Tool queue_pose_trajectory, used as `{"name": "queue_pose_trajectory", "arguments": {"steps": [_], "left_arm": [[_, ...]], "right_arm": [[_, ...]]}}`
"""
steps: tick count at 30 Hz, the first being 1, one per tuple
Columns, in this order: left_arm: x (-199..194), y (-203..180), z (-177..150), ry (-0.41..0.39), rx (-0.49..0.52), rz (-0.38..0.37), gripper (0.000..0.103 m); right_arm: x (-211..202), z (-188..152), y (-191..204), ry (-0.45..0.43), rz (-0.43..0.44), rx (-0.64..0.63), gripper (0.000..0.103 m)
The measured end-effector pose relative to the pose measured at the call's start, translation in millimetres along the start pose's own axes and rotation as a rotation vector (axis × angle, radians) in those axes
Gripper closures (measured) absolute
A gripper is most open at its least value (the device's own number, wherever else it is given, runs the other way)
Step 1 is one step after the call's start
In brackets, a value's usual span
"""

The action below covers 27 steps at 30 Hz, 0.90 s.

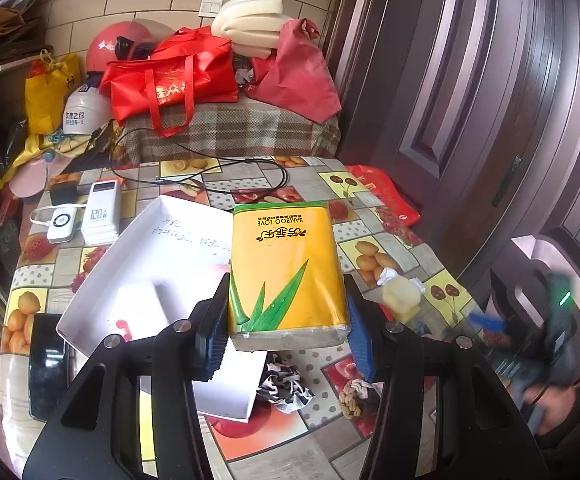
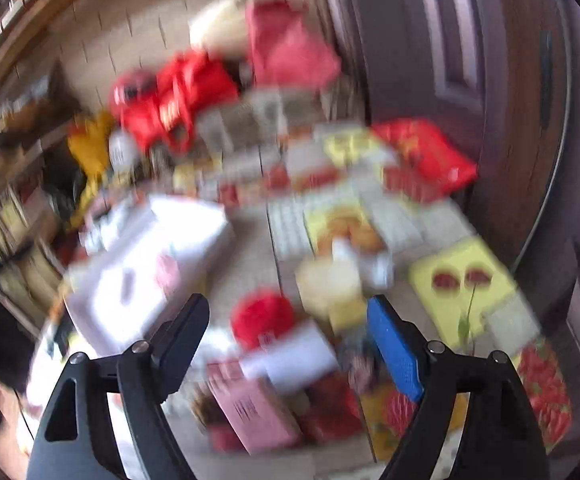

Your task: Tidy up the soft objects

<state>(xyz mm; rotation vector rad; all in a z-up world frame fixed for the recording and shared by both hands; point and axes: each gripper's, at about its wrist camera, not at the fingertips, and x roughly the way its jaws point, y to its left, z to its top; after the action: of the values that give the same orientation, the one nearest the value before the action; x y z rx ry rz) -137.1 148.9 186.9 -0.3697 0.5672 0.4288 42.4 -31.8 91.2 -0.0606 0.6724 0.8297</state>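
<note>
Cluttered table (image 1: 373, 216), fruit-print cloth. Left gripper (image 1: 288, 320) clamped on tissue pack (image 1: 286, 264), long axis pointing away; white box (image 1: 130, 280) just left. Right gripper (image 2: 290, 336) apart, empty, blurred.

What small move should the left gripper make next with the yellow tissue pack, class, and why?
Probably carry the tissue pack leftward over the white box and lower it in. The left gripper is clamped on the pack, held above the table beside the box's open interior, where space shows.
</note>
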Motion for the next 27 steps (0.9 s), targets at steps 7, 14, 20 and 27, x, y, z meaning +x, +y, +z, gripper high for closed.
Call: {"name": "queue_pose_trajectory", "arguments": {"steps": [7, 14, 20, 27], "left_arm": [[2.5, -2.8, -1.0, 0.013, 0.018, -0.007, 0.053], [-4.1, 0.0, -3.8, -0.005, 0.014, 0.003, 0.053], [-22.0, 11.5, 10.8, -0.065, 0.038, 0.059, 0.053], [-57.6, 30.6, 58.3, -0.166, 0.056, 0.141, 0.052]], "right_arm": [[47.9, -52.4, 24.4, 0.190, 0.012, -0.181, 0.022], [67.7, -65.2, 31.8, 0.298, 0.060, -0.238, 0.052], [17.0, -27.2, 32.5, 0.122, 0.095, -0.200, 0.059], [-75.8, 76.1, 73.2, -0.274, 0.208, -0.195, 0.059]]}}
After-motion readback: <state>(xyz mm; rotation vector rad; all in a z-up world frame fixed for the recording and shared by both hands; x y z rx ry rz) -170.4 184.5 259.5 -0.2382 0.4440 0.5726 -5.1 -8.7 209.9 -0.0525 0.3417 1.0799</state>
